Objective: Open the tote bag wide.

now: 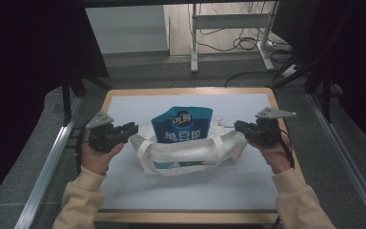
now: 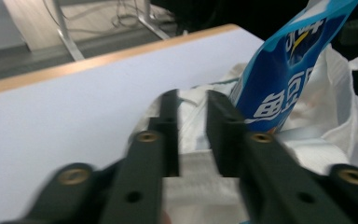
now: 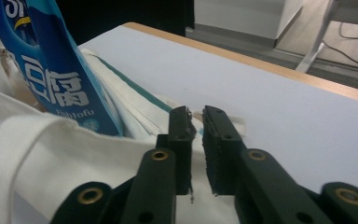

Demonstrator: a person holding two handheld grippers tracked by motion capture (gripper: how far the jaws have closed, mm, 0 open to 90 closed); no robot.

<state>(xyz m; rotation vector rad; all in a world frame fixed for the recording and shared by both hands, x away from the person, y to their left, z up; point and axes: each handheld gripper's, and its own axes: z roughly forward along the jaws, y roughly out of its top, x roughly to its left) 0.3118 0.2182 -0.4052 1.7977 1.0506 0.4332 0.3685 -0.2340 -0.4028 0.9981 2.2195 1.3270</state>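
A white mat [image 1: 190, 191] is lying on a wooden table [image 1: 186, 90]. Behind the table, a grey floor [image 1: 171, 67] is showing, and a metal desk frame [image 1: 228, 21] is standing on it. Black cables [image 1: 248, 44] are lying by its feet. Dark curtains [image 1: 24, 71] are hanging at both sides. Metal rails [image 1: 45, 167] are running along the floor.

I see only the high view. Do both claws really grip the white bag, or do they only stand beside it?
Observer: The right gripper view shows the right claw nearly closed, with the cloth edge of the white bag pinched between its jaws.
Operator: And the left one?
Observer: In the left gripper view, white cloth fills the narrow gap of the left claw.
Operator: What is the blue pouch?
Observer: The right gripper view reads "Fishtofu" in small print on the blue pouch.
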